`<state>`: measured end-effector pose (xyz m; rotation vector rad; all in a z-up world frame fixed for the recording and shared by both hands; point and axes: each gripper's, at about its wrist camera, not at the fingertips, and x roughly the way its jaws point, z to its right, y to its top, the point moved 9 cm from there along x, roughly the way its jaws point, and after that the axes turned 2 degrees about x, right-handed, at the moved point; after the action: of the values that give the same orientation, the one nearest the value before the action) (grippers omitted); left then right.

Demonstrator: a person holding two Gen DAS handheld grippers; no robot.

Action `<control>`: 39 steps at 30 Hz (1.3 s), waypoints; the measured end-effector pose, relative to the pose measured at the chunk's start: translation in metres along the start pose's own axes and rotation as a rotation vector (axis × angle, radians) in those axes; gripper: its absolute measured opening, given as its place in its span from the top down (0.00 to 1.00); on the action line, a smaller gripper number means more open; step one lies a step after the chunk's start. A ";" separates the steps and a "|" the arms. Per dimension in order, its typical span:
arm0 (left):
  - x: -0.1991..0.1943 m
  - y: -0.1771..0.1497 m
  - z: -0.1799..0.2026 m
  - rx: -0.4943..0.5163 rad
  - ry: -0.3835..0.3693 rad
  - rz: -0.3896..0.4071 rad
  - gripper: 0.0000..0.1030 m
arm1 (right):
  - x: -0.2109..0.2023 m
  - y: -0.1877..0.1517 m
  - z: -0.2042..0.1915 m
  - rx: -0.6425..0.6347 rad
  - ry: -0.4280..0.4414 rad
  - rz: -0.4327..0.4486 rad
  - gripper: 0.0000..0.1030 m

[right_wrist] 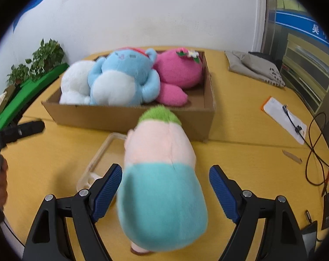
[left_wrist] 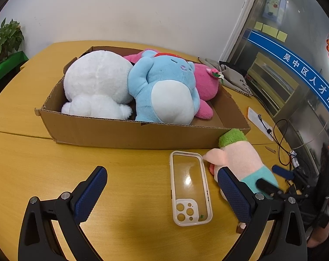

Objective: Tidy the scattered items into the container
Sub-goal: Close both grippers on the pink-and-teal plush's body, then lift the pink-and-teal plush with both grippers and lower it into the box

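Observation:
A cardboard box [left_wrist: 129, 133] [right_wrist: 125, 117] on the yellow table holds a white plush [left_wrist: 97, 84], a blue plush [left_wrist: 164, 89] and a pink plush [left_wrist: 207, 84]. A pig plush with a green cap and teal bottom [right_wrist: 162, 174] [left_wrist: 240, 161] lies in front of the box. My right gripper [right_wrist: 165, 174] is open, with its fingers on either side of the pig. A clear phone case [left_wrist: 189, 187] lies beside the pig. My left gripper [left_wrist: 162, 178] is open and empty above the table, with the case between its fingers.
A grey cloth bag [right_wrist: 255, 67] lies at the table's back right. A white card [right_wrist: 284, 117] and cables [right_wrist: 314, 148] lie on the right side. Potted plants [right_wrist: 40, 63] and a green mat stand off the left edge.

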<state>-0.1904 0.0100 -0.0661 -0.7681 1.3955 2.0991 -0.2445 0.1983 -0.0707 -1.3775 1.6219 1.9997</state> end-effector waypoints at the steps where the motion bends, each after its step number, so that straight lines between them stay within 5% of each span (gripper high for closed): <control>1: 0.002 -0.001 0.002 0.002 -0.004 -0.005 0.00 | 0.005 -0.005 0.002 0.009 0.007 -0.018 0.20; 4: 0.005 -0.004 0.009 0.014 -0.014 -0.018 0.00 | 0.016 -0.016 -0.008 0.050 0.137 -0.066 0.20; 12: 0.018 0.000 0.033 0.008 -0.102 -0.049 0.00 | 0.018 -0.019 -0.029 -0.057 0.118 -0.040 0.25; 17: 0.052 -0.001 0.069 -0.010 -0.227 -0.143 0.00 | 0.013 -0.027 -0.033 -0.082 0.121 -0.015 0.27; 21: 0.083 -0.007 0.094 0.019 -0.249 -0.217 0.01 | 0.010 -0.032 -0.036 -0.092 0.127 0.001 0.27; 23: 0.094 -0.010 0.104 0.026 -0.263 -0.236 0.04 | 0.009 -0.034 -0.037 -0.099 0.134 0.004 0.27; 25: 0.095 -0.011 0.111 0.005 -0.316 -0.248 0.21 | 0.008 -0.035 -0.035 -0.087 0.142 0.007 0.27; 26: 0.095 -0.011 0.114 0.006 -0.327 -0.253 0.21 | 0.008 -0.036 -0.034 -0.077 0.150 0.009 0.27; 35: 0.081 -0.002 0.126 0.068 -0.267 -0.234 0.35 | 0.002 -0.035 -0.032 -0.052 0.177 0.038 0.33; 39: 0.050 0.037 0.141 0.153 -0.242 -0.127 0.35 | -0.016 -0.013 -0.032 0.022 0.231 0.108 0.34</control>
<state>-0.2763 0.1330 -0.0324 -0.5091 1.3212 1.8916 -0.2112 0.1817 -0.0654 -1.5951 1.8453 1.9326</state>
